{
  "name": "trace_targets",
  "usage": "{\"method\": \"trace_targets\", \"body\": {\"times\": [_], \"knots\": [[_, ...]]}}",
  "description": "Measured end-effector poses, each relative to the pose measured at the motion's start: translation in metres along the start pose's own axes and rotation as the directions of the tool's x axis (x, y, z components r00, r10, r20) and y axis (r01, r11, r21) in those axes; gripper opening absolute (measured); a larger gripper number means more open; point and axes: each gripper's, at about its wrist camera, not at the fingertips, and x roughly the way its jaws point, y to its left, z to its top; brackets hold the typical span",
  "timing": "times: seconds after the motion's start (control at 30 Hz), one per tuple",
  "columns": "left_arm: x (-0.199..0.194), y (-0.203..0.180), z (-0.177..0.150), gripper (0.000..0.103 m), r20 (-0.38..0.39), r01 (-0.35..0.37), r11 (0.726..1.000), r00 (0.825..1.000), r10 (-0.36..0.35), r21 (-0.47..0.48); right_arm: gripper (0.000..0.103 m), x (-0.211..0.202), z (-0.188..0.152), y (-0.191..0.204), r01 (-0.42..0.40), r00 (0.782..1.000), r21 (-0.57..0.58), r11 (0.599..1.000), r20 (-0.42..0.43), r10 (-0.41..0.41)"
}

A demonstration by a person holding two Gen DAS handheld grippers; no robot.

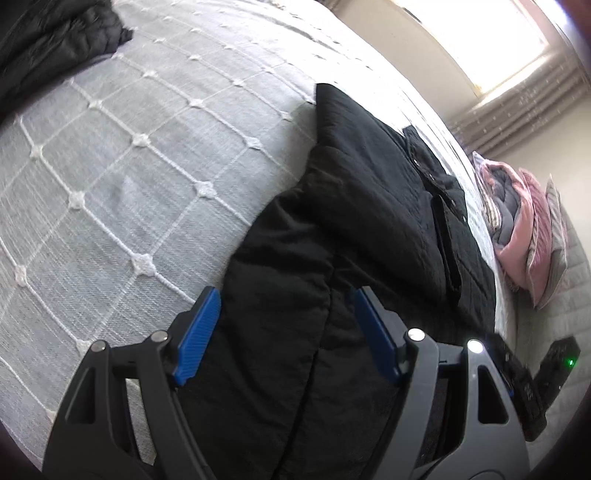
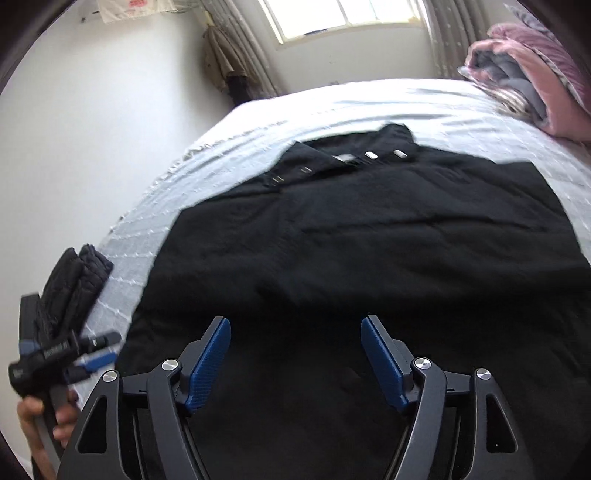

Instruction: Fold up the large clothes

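A large black quilted jacket (image 2: 369, 236) lies spread on the bed, its collar and snap buttons at the far side. It also shows in the left wrist view (image 1: 369, 206), with a folded edge toward me. My left gripper (image 1: 284, 299) is open, its blue pads just over the jacket's near edge. It also shows in the right wrist view (image 2: 94, 354) at the bed's left edge. My right gripper (image 2: 295, 328) is open and empty above the jacket's near part.
The bed has a grey cover (image 1: 122, 166) with a white diamond pattern. A second folded dark garment (image 2: 74, 280) lies at its left edge. Pink and grey bedding (image 2: 535, 85) is piled at the far right. A window (image 2: 343, 14) and a white wall (image 2: 92, 110) stand beyond.
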Motion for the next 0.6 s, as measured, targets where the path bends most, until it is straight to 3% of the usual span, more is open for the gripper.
{"method": "trace_targets", "body": {"times": [0.23,0.3,0.33,0.4,0.6], "knots": [[0.01,-0.014,-0.012,0.075,-0.015,-0.028,0.998,0.999,0.029,0.063,0.079,-0.071,-0.046,-0.117,0.135,0.991,0.223,0.965,-0.028,-0.132],[0.017,-0.017,-0.017,0.075,-0.019,-0.049,0.996,0.999,0.05,0.08,0.08,-0.068,-0.068,-0.161,0.231,0.973,0.289,0.929,-0.098,-0.211],[0.019,-0.019,-0.019,0.075,-0.021,-0.056,0.995,0.998,0.058,0.086,0.08,-0.061,-0.075,-0.176,0.238,0.969,0.317,0.918,-0.138,-0.203],[0.022,-0.024,-0.023,0.075,-0.008,-0.083,0.99,0.996,0.085,0.117,0.08,-0.065,-0.076,-0.18,0.183,0.983,0.318,0.93,-0.09,-0.163],[0.018,-0.023,-0.04,0.076,0.022,-0.142,0.967,0.99,0.141,0.212,0.08,-0.077,-0.075,-0.182,0.197,0.978,0.249,0.948,-0.119,-0.172]]}}
